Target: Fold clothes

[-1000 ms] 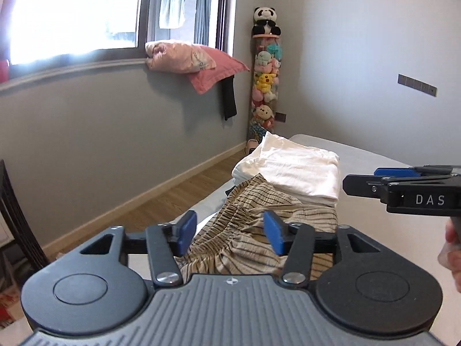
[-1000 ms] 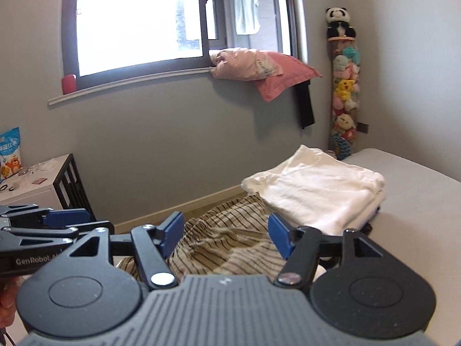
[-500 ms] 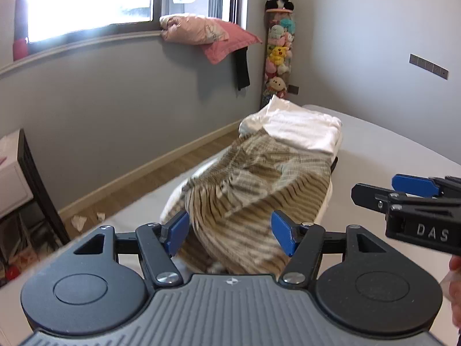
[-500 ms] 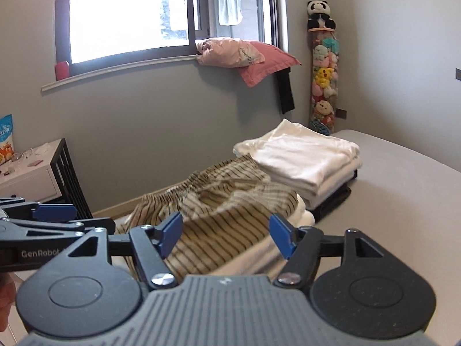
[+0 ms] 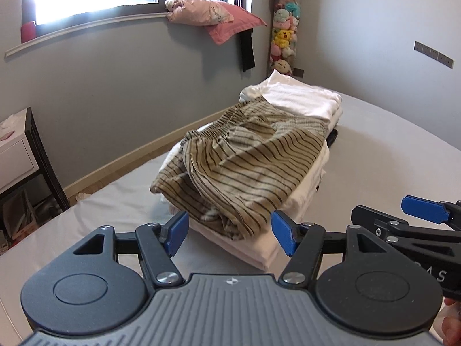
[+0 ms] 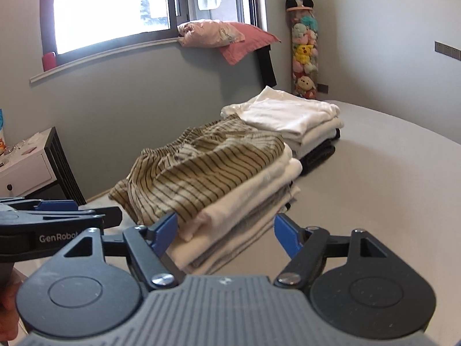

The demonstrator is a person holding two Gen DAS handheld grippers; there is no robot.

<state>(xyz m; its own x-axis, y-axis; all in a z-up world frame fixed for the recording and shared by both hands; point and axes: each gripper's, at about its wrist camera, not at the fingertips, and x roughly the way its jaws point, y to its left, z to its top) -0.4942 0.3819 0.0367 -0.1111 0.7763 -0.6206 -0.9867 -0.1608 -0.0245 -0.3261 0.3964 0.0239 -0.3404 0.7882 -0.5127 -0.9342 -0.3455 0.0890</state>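
Brown striped shorts [image 5: 245, 167] [image 6: 201, 167] lie rumpled on top of a near stack of folded white clothes [image 5: 305, 190] [image 6: 245, 201] on the grey bed [image 5: 389, 158] [image 6: 374, 187]. My left gripper [image 5: 230, 232] is open just short of the stack's near edge, and its blue pads touch nothing. My right gripper [image 6: 224, 230] sits at the stack's near right corner; its jaws are opening and no cloth is pinched. Each gripper shows in the other's view: the right gripper [image 5: 423, 213] at the right edge, the left gripper [image 6: 57, 210] at the left edge.
A second stack of folded white clothes [image 5: 302, 101] [image 6: 288, 115] rests on a dark garment farther back. A white nightstand [image 5: 17, 150] [image 6: 26, 170] stands left of the bed. Pink pillows [image 5: 201, 14] lie on the window sill, and a column of plush toys [image 5: 283, 28] fills the corner.
Both grippers have drawn back from the shorts and sunk lower, with their jaws a little wider. The shorts, earlier bunched right at the fingers, now rest on the white stack.
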